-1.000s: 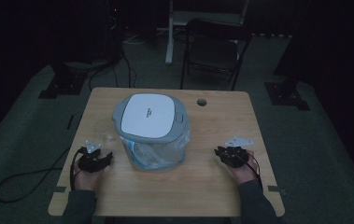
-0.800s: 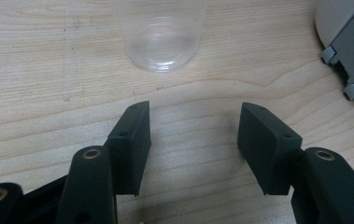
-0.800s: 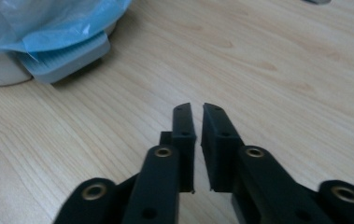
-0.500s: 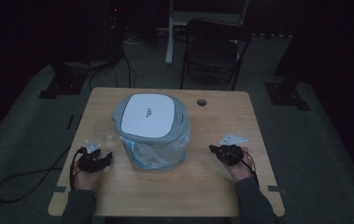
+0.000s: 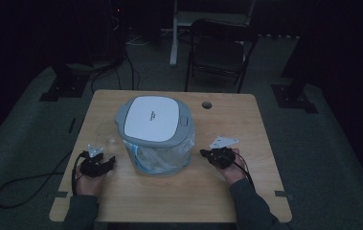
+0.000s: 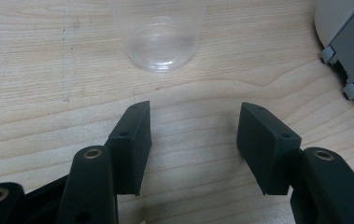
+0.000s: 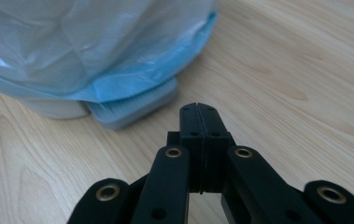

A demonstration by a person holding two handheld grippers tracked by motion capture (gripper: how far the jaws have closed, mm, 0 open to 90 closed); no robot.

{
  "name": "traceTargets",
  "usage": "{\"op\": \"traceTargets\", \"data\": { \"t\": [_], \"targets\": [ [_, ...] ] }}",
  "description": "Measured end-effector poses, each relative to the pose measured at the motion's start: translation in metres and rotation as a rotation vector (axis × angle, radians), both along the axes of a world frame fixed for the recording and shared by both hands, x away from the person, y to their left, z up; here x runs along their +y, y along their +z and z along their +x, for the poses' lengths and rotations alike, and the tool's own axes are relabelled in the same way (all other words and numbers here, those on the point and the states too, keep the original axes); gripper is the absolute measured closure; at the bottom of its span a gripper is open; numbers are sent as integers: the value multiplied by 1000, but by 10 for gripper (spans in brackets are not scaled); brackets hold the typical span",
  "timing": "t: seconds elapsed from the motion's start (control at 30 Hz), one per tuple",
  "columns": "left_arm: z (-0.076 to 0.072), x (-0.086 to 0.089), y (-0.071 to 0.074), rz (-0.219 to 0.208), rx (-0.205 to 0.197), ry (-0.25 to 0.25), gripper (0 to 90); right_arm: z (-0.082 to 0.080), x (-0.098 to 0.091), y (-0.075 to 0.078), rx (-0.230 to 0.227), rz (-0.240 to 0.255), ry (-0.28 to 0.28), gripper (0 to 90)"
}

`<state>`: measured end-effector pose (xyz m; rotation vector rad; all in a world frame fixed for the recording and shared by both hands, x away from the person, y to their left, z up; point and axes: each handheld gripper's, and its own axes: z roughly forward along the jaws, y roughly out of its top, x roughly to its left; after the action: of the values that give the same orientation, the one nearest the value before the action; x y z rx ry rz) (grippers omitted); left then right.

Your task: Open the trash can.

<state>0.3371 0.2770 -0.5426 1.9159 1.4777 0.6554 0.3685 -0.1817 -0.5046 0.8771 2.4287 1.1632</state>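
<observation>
Dim light covers a room with a dark carpeted floor, where a folding chair [image 5: 219, 48] stands beyond the far edge of a pale wooden table [image 5: 246, 124]. At the table's middle sits a small grey bin [image 5: 154, 134] with a white lid panel, lined with a clear blue-tinted plastic bag [image 5: 157, 160] that hangs down its sides; in the right gripper view the bag [image 7: 95, 46] drapes to the bin's grey foot [image 7: 132, 105] on the wood. A person's forearms enter from the near edge, each hand holding a black tool. The left gripper [image 5: 97, 165] rests near the table's left side, just left of the bin, its jaws standing wide apart over bare wood in its own view [image 6: 193, 144]. A clear plastic cup [image 6: 163, 35] stands just ahead of those jaws, apart from them, and shows faintly on the table in the high view [image 5: 105, 136]. The right gripper [image 5: 212, 155] lies to the right of the bin, pointing toward it, its jaws pressed together with nothing between them [image 7: 199, 114]. A round cable hole [image 5: 207, 104] marks the table's far side.
</observation>
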Motion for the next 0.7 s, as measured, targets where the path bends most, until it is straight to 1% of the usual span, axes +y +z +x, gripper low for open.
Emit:
{"op": "traceTargets", "data": {
  "t": [0.17,0.33,0.47,0.57,0.7],
  "targets": [
    [0,0,0,0,0,0,457,2,13,-6,11,-5,31,899],
    [0,0,0,0,-1,0,457,3,24,-9,17,1,56,899],
    [0,0,0,0,-1,-1,457,5,28,-12,21,0,67,899],
    [0,0,0,0,-1,-1,457,6,33,-12,19,8,81,899],
    [0,0,0,0,-1,-1,456,7,37,-15,21,4,87,899]
  ]
}}
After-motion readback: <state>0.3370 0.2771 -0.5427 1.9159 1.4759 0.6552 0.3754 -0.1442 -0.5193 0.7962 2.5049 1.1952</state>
